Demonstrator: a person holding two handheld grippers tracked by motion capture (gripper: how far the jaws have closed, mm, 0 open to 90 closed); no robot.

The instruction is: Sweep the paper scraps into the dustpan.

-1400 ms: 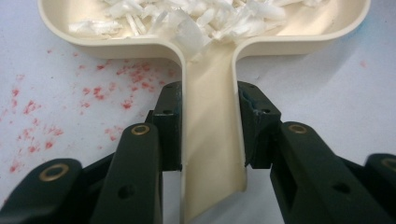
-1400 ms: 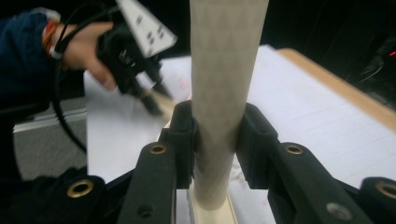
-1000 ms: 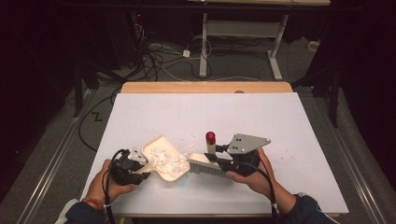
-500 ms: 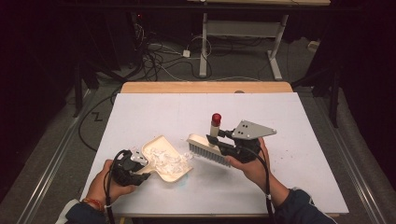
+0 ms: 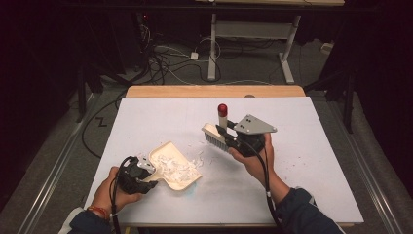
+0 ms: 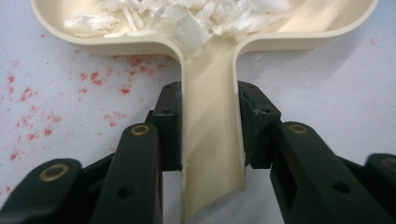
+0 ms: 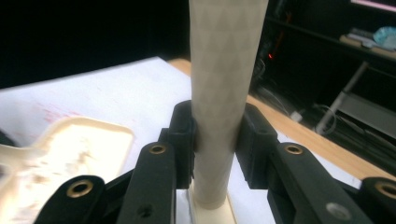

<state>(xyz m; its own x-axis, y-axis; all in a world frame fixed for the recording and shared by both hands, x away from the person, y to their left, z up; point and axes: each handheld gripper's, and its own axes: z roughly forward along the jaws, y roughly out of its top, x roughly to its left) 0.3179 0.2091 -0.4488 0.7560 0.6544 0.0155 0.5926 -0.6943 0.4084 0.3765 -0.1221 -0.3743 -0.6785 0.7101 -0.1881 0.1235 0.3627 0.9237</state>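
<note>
Sweeping step, by the look of it. Left hand-held gripper [image 6: 210,135] clamps the dustpan [image 5: 173,165] by its handle, pan flat on the counter [image 5: 311,161] and holding white shreds [image 5: 178,168]. Right hand-held gripper [image 7: 217,140] grips the brush [image 5: 217,130] handle, bristles raised just beyond the pan. A few shreds [image 5: 198,157] lie at the lip; next stroke likely draws them in.

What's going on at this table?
A person is sweeping white scraps into a dustpan. The left gripper clamps the dustpan's handle, the pan resting on the table with scraps inside. The right gripper holds a brush by its handle, lifted beside the pan. A few scraps lie outside it.
</note>
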